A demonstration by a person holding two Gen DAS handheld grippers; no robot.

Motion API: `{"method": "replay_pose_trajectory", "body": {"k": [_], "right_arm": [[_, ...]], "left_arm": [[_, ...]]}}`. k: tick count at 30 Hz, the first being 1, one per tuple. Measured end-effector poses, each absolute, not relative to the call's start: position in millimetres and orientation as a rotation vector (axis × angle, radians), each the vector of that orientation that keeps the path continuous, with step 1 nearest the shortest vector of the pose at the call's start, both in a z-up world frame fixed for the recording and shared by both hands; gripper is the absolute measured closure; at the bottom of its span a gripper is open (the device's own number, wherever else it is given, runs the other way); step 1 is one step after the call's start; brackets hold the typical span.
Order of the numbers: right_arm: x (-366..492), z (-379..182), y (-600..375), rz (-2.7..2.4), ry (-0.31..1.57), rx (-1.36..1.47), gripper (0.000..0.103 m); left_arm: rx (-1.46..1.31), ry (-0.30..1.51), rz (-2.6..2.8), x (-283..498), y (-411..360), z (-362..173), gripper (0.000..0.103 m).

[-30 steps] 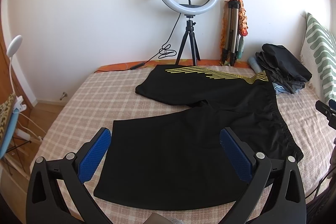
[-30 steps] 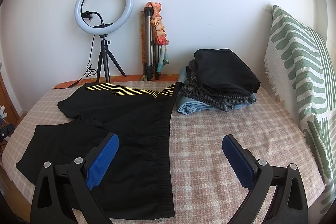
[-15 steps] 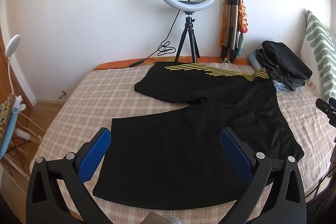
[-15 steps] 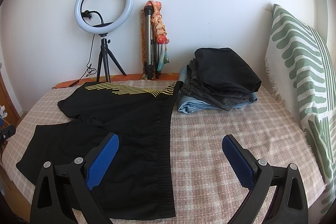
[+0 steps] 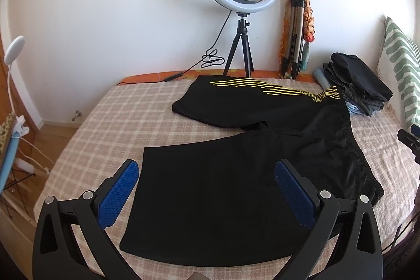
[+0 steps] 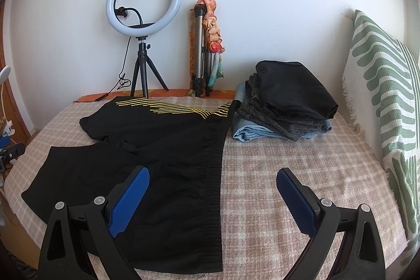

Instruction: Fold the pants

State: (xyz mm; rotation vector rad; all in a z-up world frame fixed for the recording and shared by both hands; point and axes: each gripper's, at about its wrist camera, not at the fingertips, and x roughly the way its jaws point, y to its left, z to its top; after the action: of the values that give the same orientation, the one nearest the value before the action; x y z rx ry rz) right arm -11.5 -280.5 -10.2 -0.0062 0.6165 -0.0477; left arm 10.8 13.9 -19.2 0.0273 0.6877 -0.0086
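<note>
Black shorts (image 5: 223,175) with yellow stripes lie spread flat on the plaid bed cover (image 5: 105,122), legs to the left, waistband to the right. They also show in the right wrist view (image 6: 157,148). My left gripper (image 5: 206,190) is open and empty above the near leg. My right gripper (image 6: 212,198) is open and empty above the near end of the waistband (image 6: 215,175). The tip of the right gripper shows at the left wrist view's right edge (image 5: 409,141).
A stack of folded clothes (image 6: 286,106) sits at the back right beside a green-patterned pillow (image 6: 388,101). A ring light on a tripod (image 6: 143,15) and a folded tripod (image 6: 202,54) stand against the wall. The bed's left edge (image 5: 52,175) drops to the floor.
Both grippers drifted slightly; the left view shifted a little to the left and lower over the near leg. The shorts have not moved.
</note>
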Motion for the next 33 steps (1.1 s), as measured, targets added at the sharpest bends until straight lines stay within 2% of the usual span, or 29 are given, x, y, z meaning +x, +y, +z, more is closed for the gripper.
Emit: {"method": "replay_pose_trajectory", "body": {"k": [10, 20, 23, 33], "right_arm": [[-6, -9, -278, 0.02, 0.583, 0.011, 0.006], [-2, -14, -281, 0.098, 0.631, 0.018, 0.016], [4, -11, -286, 0.094, 0.638, 0.03, 0.02], [37, 16, -301, 0.158, 0.613, 0.076, 0.02]], "left_arm": [[0.02, 0.656, -0.019, 15, 25, -16, 0.002], [-0.041, 0.676, 0.003, 24, 55, -6, 0.017], [-0.086, 0.673, 0.005, 27, 68, 3, 0.017], [-0.112, 0.684, 0.014, 60, 86, 17, 0.017]]}}
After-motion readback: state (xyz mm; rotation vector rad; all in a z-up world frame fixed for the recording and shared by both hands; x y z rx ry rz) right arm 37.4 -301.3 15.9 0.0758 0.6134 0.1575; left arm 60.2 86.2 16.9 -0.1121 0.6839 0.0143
